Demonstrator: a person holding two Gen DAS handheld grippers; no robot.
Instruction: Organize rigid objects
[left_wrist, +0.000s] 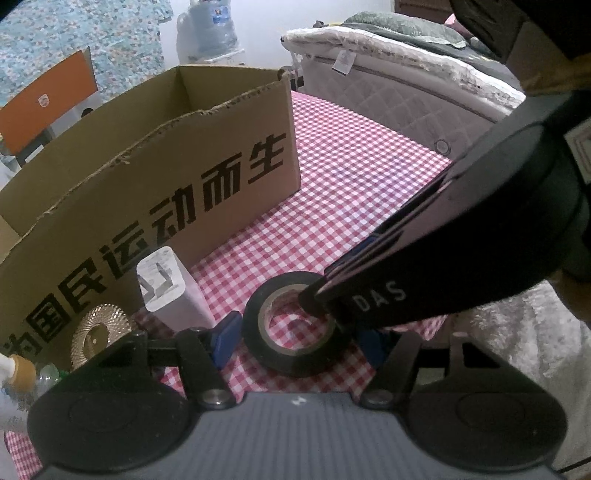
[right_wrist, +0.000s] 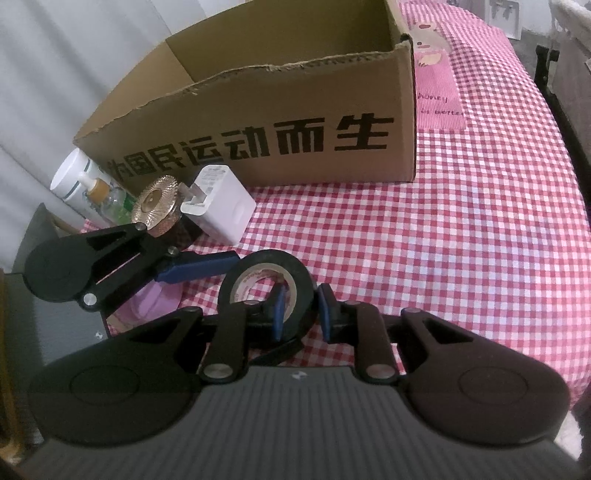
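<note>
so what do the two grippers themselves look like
Both match: the left gripper and right gripper have matte black linkage arms with silver pivot rivets, round black side housings, blue finger pads and a ribbed grey body. White "DAS" lettering marks the right one's casing.
</note>
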